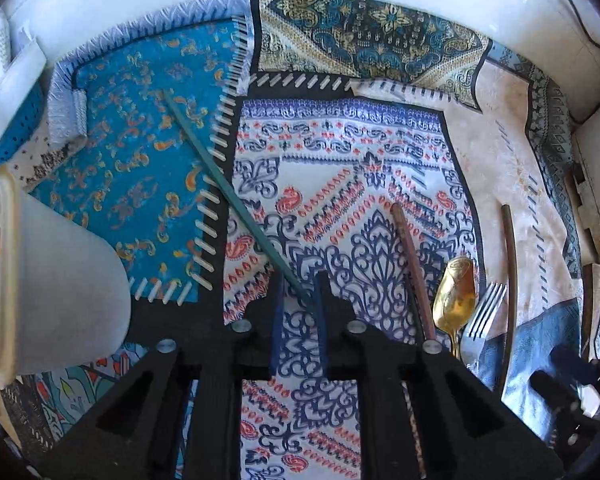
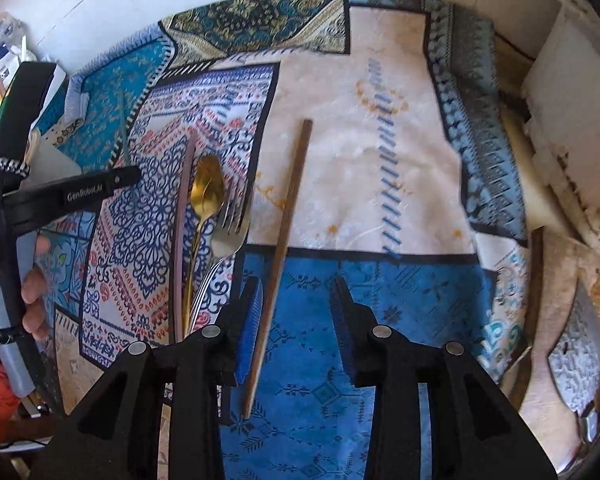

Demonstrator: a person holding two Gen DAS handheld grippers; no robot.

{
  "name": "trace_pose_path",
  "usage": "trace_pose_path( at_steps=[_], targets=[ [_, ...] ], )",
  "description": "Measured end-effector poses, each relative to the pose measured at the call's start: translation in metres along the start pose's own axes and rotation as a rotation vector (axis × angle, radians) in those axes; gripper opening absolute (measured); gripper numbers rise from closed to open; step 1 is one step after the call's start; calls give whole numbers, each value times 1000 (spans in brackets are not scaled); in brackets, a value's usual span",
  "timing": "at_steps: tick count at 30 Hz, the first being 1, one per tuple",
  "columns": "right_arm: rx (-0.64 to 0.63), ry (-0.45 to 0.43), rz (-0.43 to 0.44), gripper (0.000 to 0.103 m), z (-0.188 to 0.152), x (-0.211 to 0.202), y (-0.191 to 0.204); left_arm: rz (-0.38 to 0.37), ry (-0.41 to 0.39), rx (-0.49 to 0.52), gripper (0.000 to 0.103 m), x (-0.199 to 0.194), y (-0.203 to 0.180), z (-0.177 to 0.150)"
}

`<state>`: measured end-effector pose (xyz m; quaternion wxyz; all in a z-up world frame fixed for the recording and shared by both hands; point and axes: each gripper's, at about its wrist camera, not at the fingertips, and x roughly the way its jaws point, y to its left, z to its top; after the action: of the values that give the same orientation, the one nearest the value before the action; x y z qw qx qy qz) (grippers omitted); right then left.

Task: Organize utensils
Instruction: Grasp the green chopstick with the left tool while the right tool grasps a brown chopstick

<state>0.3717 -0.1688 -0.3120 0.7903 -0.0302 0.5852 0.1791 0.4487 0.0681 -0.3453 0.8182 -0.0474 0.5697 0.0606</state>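
Utensils, loose lot, lying on a patchwork cloth (image 1: 380,184) beside a white wall
- Green chopstick (image 1: 228,192): running diagonally from the turquoise patch toward the left gripper (image 1: 298,312); its near tip is sitting between the two fingers, which are standing close together; whether the pads are pressing on it cannot be told from this view
- Reddish-brown chopstick (image 2: 186,224), gold spoon (image 2: 206,188) and silver fork (image 2: 228,228): lying side by side on the blue-and-red patterned patch, spoon and fork touching
- Brown chopstick (image 2: 288,224): lying apart on the pale patch, its near end crossing onto the blue patch just beside the left finger of the right gripper (image 2: 296,292), whose fingers are standing parted with nothing pinched between them
- White cup (image 1: 60,288): lying on its side at the left, with something brown showing at its mouth

Step in hand, as judged: both grippers are lowering over a chopstick each, the left nearer to a pick-up. Next move is calling for the left to pinch the thin green stick squarely so it does not roll free, and for the right to shift slightly so the brown stick is sitting centred before closing
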Motion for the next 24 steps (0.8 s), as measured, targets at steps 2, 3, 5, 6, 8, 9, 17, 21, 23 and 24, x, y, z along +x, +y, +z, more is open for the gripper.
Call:
trace_pose_path(
  at_steps=[2, 3, 5, 6, 8, 9, 17, 21, 23, 24],
  targets=[
    [-1, 8, 15, 32, -2, 5, 3, 5, -5, 8, 10, 1, 0, -1],
    [-3, 11, 20, 32, -4, 8, 4, 1, -6, 11, 9, 2, 0, -2],
    [-5, 15, 34, 32, -5, 12, 7, -11, -2, 14, 4, 2, 3, -4],
    [-7, 16, 36, 32, -5, 13, 8, -17, 3, 18, 3, 2, 5, -6],
    [-8, 15, 34, 27, -4, 16, 11, -31, 13, 37, 2, -1, 12, -12],
    [-7, 17, 34, 21, -3, 18, 12, -39, 19, 48, 2, -4, 15, -17],
    [17, 23, 20, 8, -3, 25, 7, -77, 81, 174, 2, -23, 28, -59],
    [5, 25, 15, 8, -8, 23, 1, -107, 133, 213, 2, -31, 37, -77],
    [3, 31, 9, 7, -10, 21, -6, -138, 172, 234, 2, -33, 40, -86],
    [6, 34, 5, 7, -12, 19, -10, -146, 187, 243, 2, -35, 41, -90]
  ],
)
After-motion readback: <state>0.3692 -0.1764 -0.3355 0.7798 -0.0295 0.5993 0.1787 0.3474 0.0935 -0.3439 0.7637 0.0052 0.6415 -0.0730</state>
